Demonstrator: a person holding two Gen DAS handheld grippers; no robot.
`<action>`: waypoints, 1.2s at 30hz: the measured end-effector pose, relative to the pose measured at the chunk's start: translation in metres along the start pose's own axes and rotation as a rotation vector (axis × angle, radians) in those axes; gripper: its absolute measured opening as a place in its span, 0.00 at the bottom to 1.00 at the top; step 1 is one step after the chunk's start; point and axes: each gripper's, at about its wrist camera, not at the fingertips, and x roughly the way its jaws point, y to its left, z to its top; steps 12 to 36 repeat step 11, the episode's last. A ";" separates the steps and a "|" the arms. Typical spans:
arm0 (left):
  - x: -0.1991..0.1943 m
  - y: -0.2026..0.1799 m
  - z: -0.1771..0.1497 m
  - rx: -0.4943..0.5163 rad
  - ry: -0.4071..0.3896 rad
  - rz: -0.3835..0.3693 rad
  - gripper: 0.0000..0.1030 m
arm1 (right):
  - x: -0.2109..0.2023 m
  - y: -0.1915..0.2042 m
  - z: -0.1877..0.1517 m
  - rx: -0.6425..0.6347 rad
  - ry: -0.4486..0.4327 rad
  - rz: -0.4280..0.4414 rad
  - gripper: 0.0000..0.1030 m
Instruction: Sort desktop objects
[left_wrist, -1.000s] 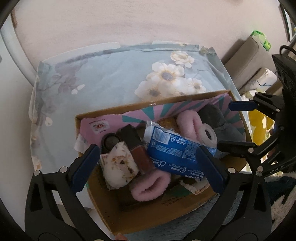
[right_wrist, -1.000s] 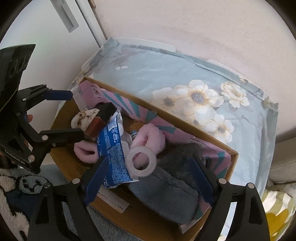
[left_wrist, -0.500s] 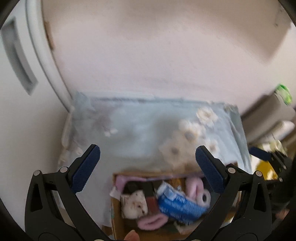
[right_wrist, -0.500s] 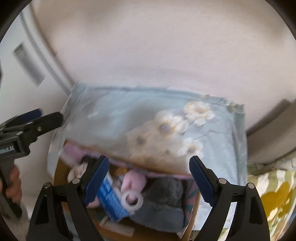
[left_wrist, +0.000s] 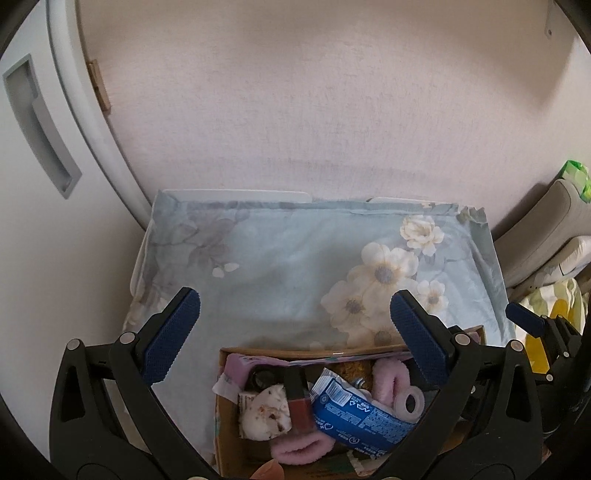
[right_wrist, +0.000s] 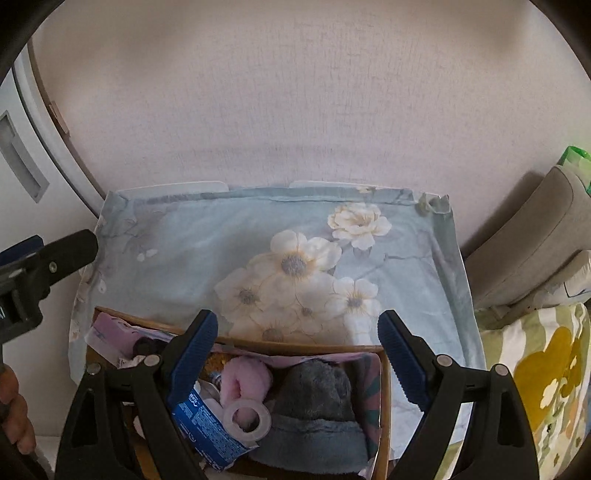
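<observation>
Cardboard box (left_wrist: 236, 424) sits at the near edge of the floral blue cloth (left_wrist: 280, 266), packed with mixed items. Pink patterned lining shows on its inner walls. Inside: blue snack packet (left_wrist: 354, 410) lying tilted across the middle, clear tape roll (right_wrist: 246, 409) resting on a pink fluffy item (right_wrist: 245, 380), grey plush cloth (right_wrist: 314, 406) filling the right end, white speckled soft item (left_wrist: 264, 413) at the left, dark red bottle (left_wrist: 297, 402) beside it. Left gripper (left_wrist: 293, 332) hovers above the box, jaws spread wide, holding nothing. Right gripper (right_wrist: 297, 349) likewise wide apart and empty, over the box's far rim.
</observation>
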 end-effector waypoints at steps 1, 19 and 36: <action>0.000 0.000 0.000 0.003 0.000 0.000 1.00 | 0.000 -0.001 0.000 0.002 0.001 -0.001 0.84; 0.005 -0.002 0.000 0.015 0.012 0.014 1.00 | 0.004 0.002 0.001 0.000 0.013 -0.004 0.84; 0.005 -0.002 0.000 0.015 0.012 0.014 1.00 | 0.004 0.002 0.001 0.000 0.013 -0.004 0.84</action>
